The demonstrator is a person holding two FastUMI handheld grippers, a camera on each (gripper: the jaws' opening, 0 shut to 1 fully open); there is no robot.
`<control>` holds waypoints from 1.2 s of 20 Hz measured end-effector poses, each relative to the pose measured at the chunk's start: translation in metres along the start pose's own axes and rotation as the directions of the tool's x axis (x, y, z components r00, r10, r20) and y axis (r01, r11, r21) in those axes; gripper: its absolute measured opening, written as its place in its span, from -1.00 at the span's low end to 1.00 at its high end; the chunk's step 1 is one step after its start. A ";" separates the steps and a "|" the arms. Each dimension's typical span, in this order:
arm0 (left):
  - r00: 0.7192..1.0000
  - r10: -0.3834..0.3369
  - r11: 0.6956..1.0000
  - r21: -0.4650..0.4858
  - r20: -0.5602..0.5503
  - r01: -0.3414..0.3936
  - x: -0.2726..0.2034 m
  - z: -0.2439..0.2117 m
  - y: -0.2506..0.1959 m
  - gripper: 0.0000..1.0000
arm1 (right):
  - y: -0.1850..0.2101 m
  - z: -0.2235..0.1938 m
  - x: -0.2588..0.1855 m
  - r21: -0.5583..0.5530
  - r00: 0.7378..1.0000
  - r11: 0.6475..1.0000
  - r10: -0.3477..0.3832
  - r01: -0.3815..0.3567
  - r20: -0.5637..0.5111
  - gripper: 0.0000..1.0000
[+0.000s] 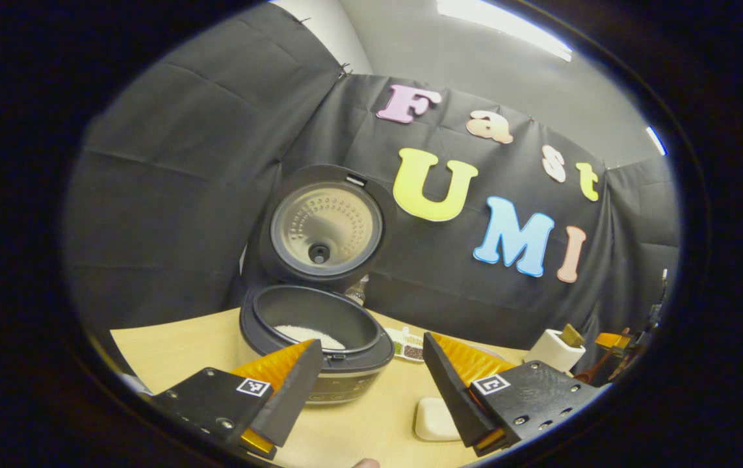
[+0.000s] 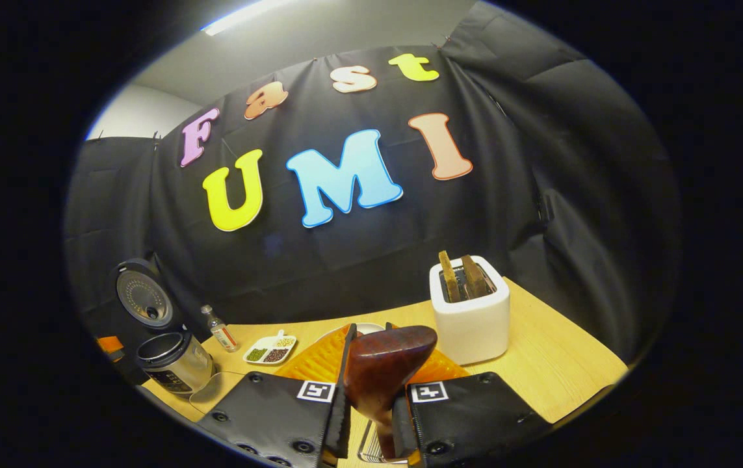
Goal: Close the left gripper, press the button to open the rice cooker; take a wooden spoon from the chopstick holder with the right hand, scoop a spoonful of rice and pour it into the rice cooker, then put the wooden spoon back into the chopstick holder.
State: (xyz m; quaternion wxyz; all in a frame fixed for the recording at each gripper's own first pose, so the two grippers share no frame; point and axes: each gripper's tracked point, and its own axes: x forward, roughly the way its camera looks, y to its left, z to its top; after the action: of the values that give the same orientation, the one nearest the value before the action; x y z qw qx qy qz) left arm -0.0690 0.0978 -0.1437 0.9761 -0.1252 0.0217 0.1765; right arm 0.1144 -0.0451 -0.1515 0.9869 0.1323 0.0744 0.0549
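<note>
- My left tongs (image 1: 371, 380) hang released at the bottom of the left gripper view, the fingers spread wide and holding nothing.
- Past them, at centre of that view, the rice cooker (image 1: 316, 338) stands on the table (image 1: 176, 344) with its lid (image 1: 325, 227) swung up; a patch of white rice (image 1: 309, 336) lies in the pot — so I judge the pouring done.
- My right tongs (image 2: 371, 403) are clenched on the wooden spoon (image 2: 387, 370) at the bottom centre of the right gripper view, its dark bowl pointing up and away from me.
- In that same view the cooker sits small at the lower left, well apart from the spoon.
- The white holder (image 2: 472, 315) stands just right of the spoon, two wooden pieces sticking out of its slots.
- What is left, as I read it, is returning the spoon.
- Risks: the slots look narrow and partly taken — coming down off-line could knock the holder over or jam the spoon on the rim.
- Letting go early would drop it onto the table.
</note>
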 end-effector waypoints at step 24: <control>0.993 0.015 0.974 0.224 0.118 -0.041 0.021 0.078 0.010 0.92 | -0.055 -0.016 -0.053 -0.124 0.975 0.968 -0.209 0.217 0.078 0.96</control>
State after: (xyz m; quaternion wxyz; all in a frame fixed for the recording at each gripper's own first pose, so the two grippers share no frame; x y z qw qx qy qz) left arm -0.0525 0.1340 -0.0722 0.9810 -0.0028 -0.0130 0.1934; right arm 0.0650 -0.1002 -0.1744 0.9955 0.0597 0.0528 -0.0510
